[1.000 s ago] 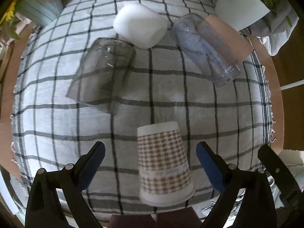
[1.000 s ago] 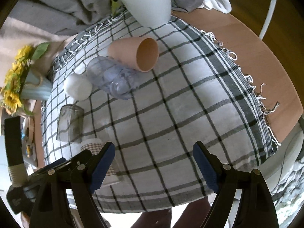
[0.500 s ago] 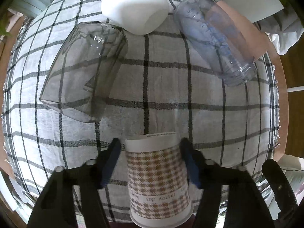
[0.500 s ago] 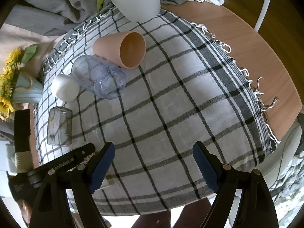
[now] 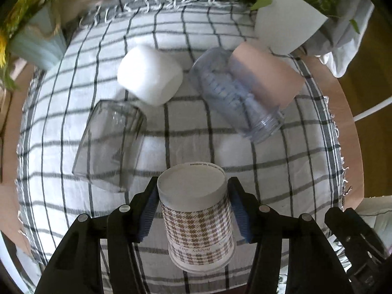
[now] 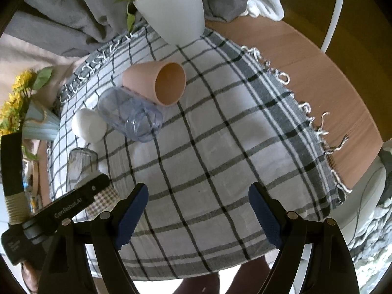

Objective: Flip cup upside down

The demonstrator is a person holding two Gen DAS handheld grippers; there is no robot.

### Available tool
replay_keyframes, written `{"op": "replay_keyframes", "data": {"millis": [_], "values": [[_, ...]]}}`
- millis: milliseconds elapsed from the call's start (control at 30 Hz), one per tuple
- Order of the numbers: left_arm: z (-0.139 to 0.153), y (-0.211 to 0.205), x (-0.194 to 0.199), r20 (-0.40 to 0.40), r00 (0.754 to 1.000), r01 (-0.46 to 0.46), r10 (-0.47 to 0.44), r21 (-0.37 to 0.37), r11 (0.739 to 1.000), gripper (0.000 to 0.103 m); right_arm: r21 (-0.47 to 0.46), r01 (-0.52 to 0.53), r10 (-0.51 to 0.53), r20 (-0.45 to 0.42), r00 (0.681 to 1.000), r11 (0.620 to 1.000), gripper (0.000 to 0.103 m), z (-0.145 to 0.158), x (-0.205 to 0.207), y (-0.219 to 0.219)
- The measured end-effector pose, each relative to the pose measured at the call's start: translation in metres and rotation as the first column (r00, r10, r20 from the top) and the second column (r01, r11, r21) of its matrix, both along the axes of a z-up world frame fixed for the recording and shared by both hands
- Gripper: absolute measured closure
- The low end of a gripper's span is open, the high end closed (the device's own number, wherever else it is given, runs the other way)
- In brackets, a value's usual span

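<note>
A houndstooth paper cup [image 5: 198,218] is held between the blue pads of my left gripper [image 5: 193,208], which is shut on it. The cup's closed base faces the camera and its rim points back toward me, lifted over the checked cloth [image 5: 245,176]. In the right wrist view the cup [image 6: 103,198] shows partly behind the left gripper's black body. My right gripper [image 6: 198,210] is open and empty over the cloth's near part.
On the cloth lie a smoky glass [image 5: 112,144], a white cup [image 5: 150,77], a clear plastic jar [image 5: 235,95] and a pink cup [image 6: 159,83], all on their sides. A white plant pot [image 6: 174,7] stands at the back, a sunflower vase [image 6: 36,120] at left.
My left gripper closed on the paper cup and lifted it, tilting its base up toward the camera. The right gripper stayed open and shifted only slightly.
</note>
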State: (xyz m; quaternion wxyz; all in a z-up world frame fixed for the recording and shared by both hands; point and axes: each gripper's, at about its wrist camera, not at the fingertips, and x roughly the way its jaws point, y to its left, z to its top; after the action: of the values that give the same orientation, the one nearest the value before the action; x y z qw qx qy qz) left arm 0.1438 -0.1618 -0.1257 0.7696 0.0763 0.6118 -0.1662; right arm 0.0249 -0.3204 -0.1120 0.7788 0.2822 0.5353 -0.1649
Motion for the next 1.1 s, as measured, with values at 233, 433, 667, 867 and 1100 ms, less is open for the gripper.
{"op": "replay_keyframes", "data": {"millis": [233, 433, 667, 867, 1100], "values": [[0.000, 0.007, -0.024, 0.059, 0.997, 0.048, -0.048, -0.008, 0.999, 0.048, -0.030, -0.018, 0.018, 0.000, 1.000, 0.999, 0.019, 0.001, -0.007, -0.003], [0.009, 0.010, -0.049, 0.087, 0.992, 0.085, -0.086, 0.013, 0.996, 0.048, -0.046, -0.047, 0.046, -0.020, 0.999, 0.998, 0.019, -0.004, -0.015, 0.000], [0.004, 0.017, -0.071, 0.056, 0.994, 0.098, -0.097, -0.002, 0.995, 0.048, -0.044, -0.058, 0.056, -0.045, 0.997, 0.997, 0.019, -0.012, -0.024, 0.001], [-0.001, 0.016, -0.076, 0.043, 0.994, 0.106, -0.105, -0.011, 0.994, 0.047, -0.057, -0.082, 0.079, -0.059, 0.995, 0.995, 0.019, -0.014, -0.026, 0.006], [0.006, 0.020, -0.074, 0.068, 0.994, 0.081, -0.080, -0.011, 0.997, 0.024, -0.066, -0.085, 0.081, -0.054, 0.995, 0.994, 0.019, -0.010, -0.028, 0.009]]}}
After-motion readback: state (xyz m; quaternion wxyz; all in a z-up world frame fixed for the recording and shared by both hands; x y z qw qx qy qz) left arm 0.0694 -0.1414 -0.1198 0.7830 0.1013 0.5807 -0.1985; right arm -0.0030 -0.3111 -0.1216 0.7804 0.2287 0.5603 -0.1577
